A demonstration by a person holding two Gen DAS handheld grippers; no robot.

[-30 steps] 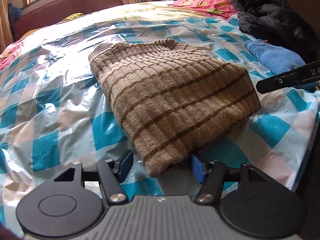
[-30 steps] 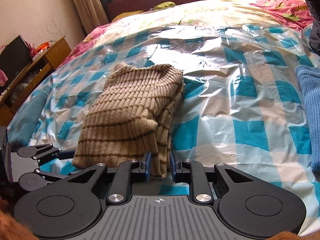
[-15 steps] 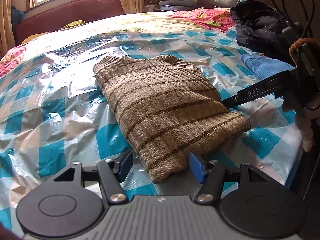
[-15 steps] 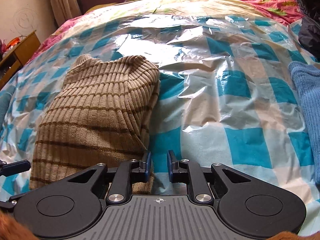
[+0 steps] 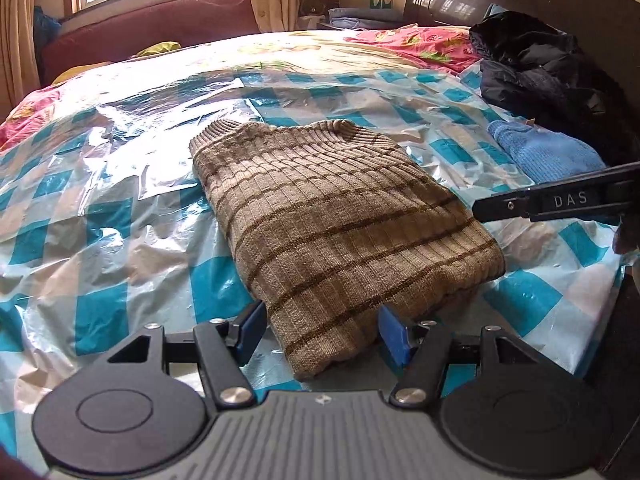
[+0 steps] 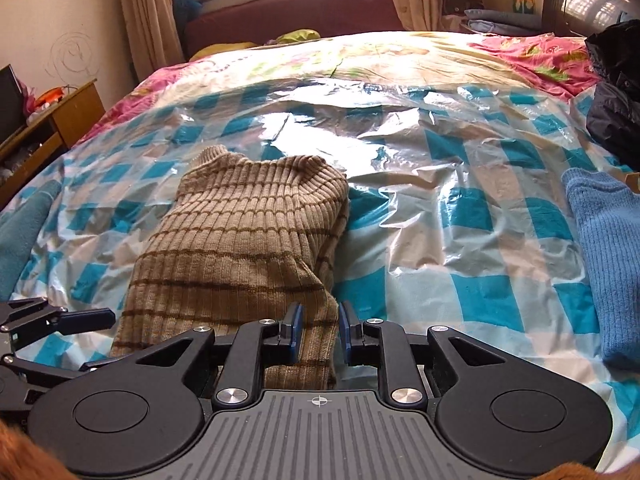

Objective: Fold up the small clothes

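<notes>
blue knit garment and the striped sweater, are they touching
Apart. The right wrist view shows a wide stretch of bare checked plastic sheet between the striped sweater on the left and the blue knit garment at the right edge.

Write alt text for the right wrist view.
A folded tan striped sweater lies on a blue-checked plastic sheet over a bed, its near corner between the right gripper fingers, which are opening. A blue knit garment lies at right.

Bare sheet [image 6: 460, 208] between sweater [image 6: 240, 248], blue knit [image 6: 608, 248]
</notes>
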